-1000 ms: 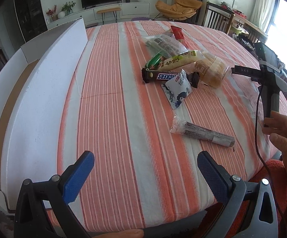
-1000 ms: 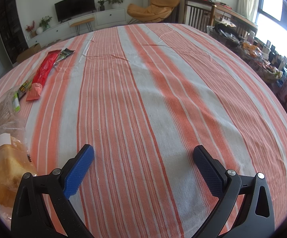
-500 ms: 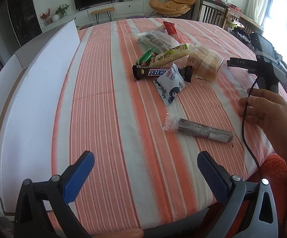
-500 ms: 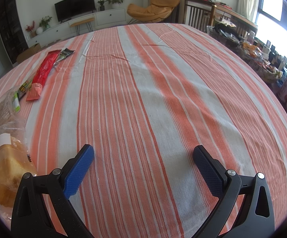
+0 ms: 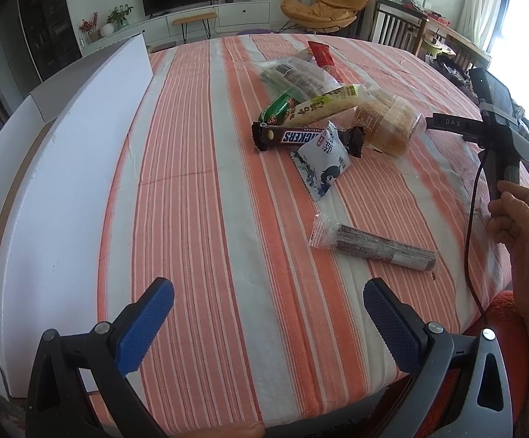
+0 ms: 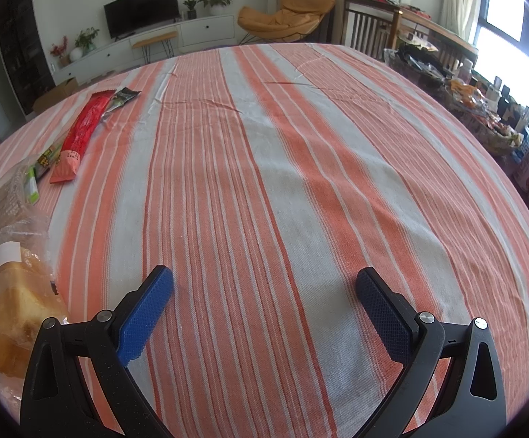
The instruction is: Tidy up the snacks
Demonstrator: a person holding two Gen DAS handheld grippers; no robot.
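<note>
Left wrist: white box (image 5: 63,168) beside snack pile (image 5: 311,124); tablecloth (image 5: 209,219) between.

- Left-wrist view shifted – snack pile (image 5: 322,116) and white box (image 5: 71,168) sit further right in frame than 1 s ago.
- Hand (image 5: 520,219), open beside the right gripper handle (image 5: 501,153) before, now wraps it.
- Right-wrist view: no change.

Bare striped tablecloth (image 5: 206,219) lies open between the white box wall (image 5: 63,182) along the table's left edge and the snack pile (image 5: 319,124) mid-table.
</note>
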